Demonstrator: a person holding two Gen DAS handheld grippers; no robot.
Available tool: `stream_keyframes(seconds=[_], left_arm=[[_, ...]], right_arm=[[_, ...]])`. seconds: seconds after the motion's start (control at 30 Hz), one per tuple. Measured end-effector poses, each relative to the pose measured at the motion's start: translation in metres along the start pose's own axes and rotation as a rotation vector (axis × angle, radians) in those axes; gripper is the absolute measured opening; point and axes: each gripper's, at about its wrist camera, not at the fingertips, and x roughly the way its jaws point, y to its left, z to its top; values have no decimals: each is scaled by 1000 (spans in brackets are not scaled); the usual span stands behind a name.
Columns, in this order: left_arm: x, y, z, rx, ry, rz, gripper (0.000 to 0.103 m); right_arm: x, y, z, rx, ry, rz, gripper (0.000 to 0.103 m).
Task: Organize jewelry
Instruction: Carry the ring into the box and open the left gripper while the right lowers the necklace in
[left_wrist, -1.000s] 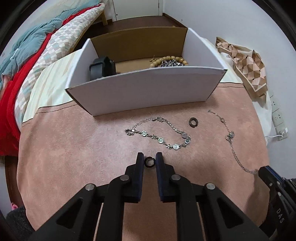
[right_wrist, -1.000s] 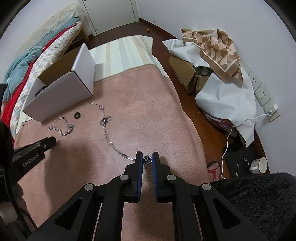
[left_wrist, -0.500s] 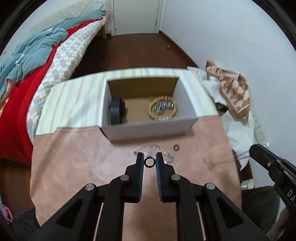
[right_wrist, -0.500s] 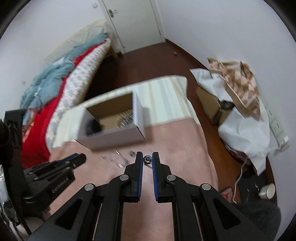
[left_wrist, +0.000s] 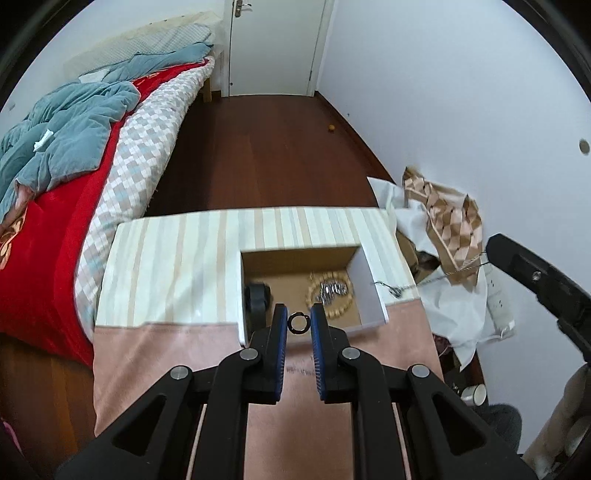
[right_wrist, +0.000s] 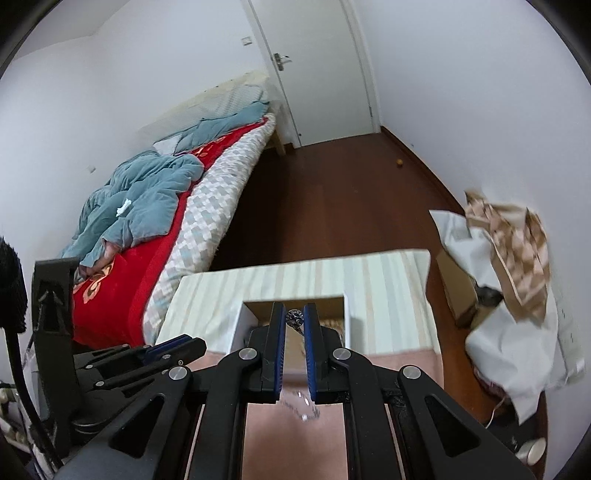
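Observation:
My left gripper (left_wrist: 299, 313) is shut on a small black ring (left_wrist: 291, 322), held in the air just in front of the white cardboard box (left_wrist: 373, 291). The box holds a black watch (left_wrist: 256, 295) and a bead bracelet (left_wrist: 330, 295). In the right wrist view, my right gripper (right_wrist: 294, 311) is shut on the silver pendant (right_wrist: 294, 316) of a chain necklace. Its chain (right_wrist: 303, 401) dangles below the fingers, above the box (right_wrist: 242, 326). The right gripper (left_wrist: 517, 262) also appears at the right of the left wrist view, with the chain (left_wrist: 397, 290) trailing from it.
The box stands on a table covered by pink cloth (left_wrist: 147, 354) and striped cloth (left_wrist: 166, 266). A bed with a red cover and blue quilt (left_wrist: 66, 140) lies to the left. White and patterned fabric (left_wrist: 443, 218) is piled by the right wall. Dark wood floor leads to a door.
Both grippers have risen well above the table with their items. The necklace has come off the pink cloth and now hangs. The view has tilted up towards the box and door.

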Motion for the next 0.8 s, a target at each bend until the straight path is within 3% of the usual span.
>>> stream_keyframes(seconds=[0.17,0.37,0.57,0.8], left_arm=[[21,12,29,5,23,6,10],[65,22,51,3,105,-13,10],[112,25,55,-33,214,-57,11],[138,36,58,-91,293,-41,14]], right_arm=[[41,5,16,-21,61,-13,10],[97,-11,6,8,186,-22,10],[140,-29,-11,56,291,-30,10],[168,-39,-25,84,394,-22,11]])
